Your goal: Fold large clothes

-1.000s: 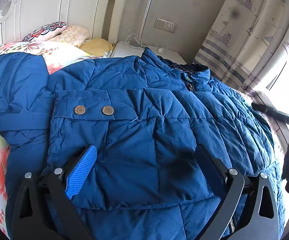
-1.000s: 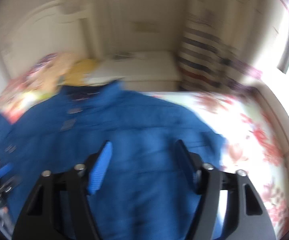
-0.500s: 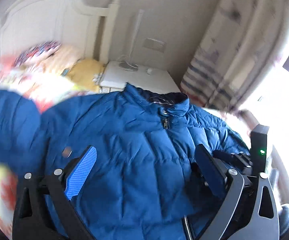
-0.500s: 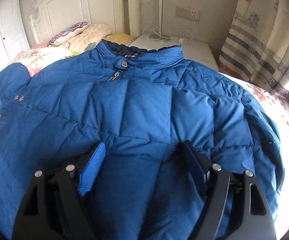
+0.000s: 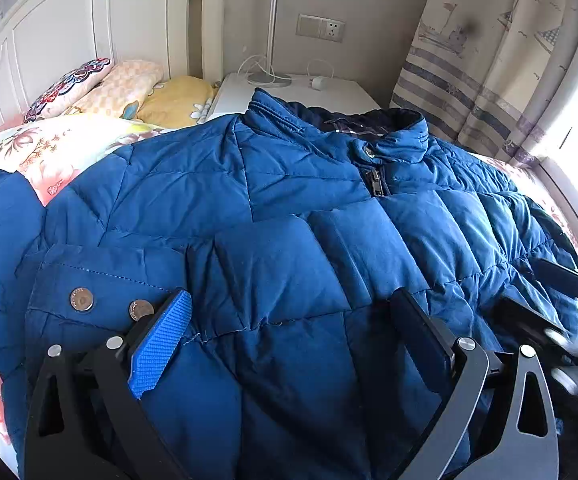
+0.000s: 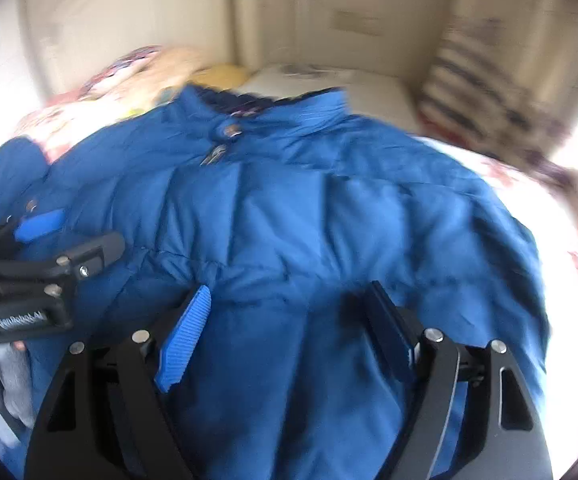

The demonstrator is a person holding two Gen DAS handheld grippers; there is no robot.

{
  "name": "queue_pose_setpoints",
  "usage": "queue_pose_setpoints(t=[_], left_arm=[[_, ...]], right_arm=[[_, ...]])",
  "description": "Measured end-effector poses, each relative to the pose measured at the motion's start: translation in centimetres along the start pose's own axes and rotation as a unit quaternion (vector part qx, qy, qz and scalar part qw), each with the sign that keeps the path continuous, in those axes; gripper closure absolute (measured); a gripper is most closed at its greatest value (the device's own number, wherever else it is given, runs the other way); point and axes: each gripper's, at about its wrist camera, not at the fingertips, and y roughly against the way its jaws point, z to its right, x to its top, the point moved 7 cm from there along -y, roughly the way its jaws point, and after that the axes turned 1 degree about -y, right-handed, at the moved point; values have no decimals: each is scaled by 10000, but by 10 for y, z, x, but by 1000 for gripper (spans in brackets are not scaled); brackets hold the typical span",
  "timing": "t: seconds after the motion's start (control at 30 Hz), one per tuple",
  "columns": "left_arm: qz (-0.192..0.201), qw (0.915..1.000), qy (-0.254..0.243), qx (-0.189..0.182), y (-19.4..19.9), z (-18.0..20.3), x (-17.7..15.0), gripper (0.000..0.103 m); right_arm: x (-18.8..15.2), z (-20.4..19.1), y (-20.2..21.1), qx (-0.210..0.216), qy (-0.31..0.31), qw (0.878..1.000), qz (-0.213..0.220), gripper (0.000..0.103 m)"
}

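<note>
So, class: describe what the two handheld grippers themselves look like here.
The left gripper and right gripper match: black angular frames with silver rivets and triangular cut-outs. Each has one ribbed bright blue pad and one dark finger. White lettering marks the left gripper's body in the right view.

Both wrist cams low, close over jacket (image 5: pixel 297 264), facing headboard (image 5: pixel 89 40).

Only legible txt: "GenRobot.AI" on left gripper (image 6: pixel 41 236) body, blurry.
</note>
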Motion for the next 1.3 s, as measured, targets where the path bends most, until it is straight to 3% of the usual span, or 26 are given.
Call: queue_pose_setpoints(t=[0.1, 0.2, 0.3, 0.37, 0.43, 0.5, 0.57, 0.6, 0.63, 0.7, 0.73, 0.8, 0.87, 0.93, 1.0, 1.03, 1.07, 1.1, 1.17, 1.2, 1.3], left_arm=[[154, 9994, 189, -249, 6, -5, 0, 7], [603, 9912, 766, -890, 34, -23, 1, 7], [1257, 9767, 1292, -1164, 88, -62, 4, 7], [1805, 9572, 1961, -1129, 130, -116, -2, 7], [2190, 9272, 2848, -1062, 161, -184, -17, 7], [2396, 8914, 3719, -985, 179, -251, -40, 7], [2509, 8467, 4643, -686, 192, -326, -70, 17], [2514, 8355, 4855, -556, 195, -344, -79, 17], [2564, 8156, 5173, -382, 199, -374, -94, 17], [2569, 7930, 5517, -285, 201, -412, -108, 22], [2518, 7923, 5550, -276, 199, -421, -109, 23], [2387, 7999, 5497, -327, 191, -437, -101, 27], [2299, 8046, 5456, -445, 180, -448, -90, 69], [2142, 8009, 5578, -388, 171, -452, -87, 93], [2449, 8080, 5356, -168, 187, -436, -74, 97], [2651, 8171, 5119, -104, 199, -422, -64, 97], [2860, 8339, 4720, -37, 214, -395, -47, 97], [2979, 8456, 4429, -43, 220, -378, -35, 97], [3253, 8784, 3500, -111, 239, -305, -1, 97], [3305, 8887, 3171, -178, 243, -279, 10, 97], [3095, 9353, 1679, -351, 234, -158, 44, 97]], right_arm=[[-13, -25, 11, -56, 305, 9995, -33, 25], [-33, -38, -7, -156, 595, 9978, -242, 23], [-34, -31, -10, -38, 387, 9991, -164, 17], [-34, -30, -11, 21, 330, 9993, -179, 16], [-35, -31, -11, 5, 344, 9993, -152, 16], [-35, -30, -11, 9, 342, 9993, -143, 16], [-36, -31, -11, 27, 330, 9994, -142, 15], [-36, -32, -11, 28, 327, 9994, -140, 15], [-37, -32, -10, 30, 326, 9994, -136, 15], [-36, -31, -11, 32, 330, 9994, -141, 15], [-36, -31, -11, 37, 327, 9994, -142, 15], [-36, -30, -12, 52, 322, 9994, -149, 15], [-36, -30, -12, 81, 307, 9994, -149, 15], [-36, -30, -11, 110, 290, 9994, -134, 15], [-35, -30, -9, 163, 255, 9995, -89, 15], [-35, -28, -7, 202, 203, 9996, -34, 16], [-33, -24, -3, 214, 83, 9997, 91, 22], [-32, -19, 2, 236, -56, 9995, 213, 25], [-28, 3, 20, 448, -707, 9938, 725, 27], [-28, 15, 28, 523, -1059, 9883, 967, 26], [-31, 46, 51, 618, -1850, 9670, 1641, 26]])
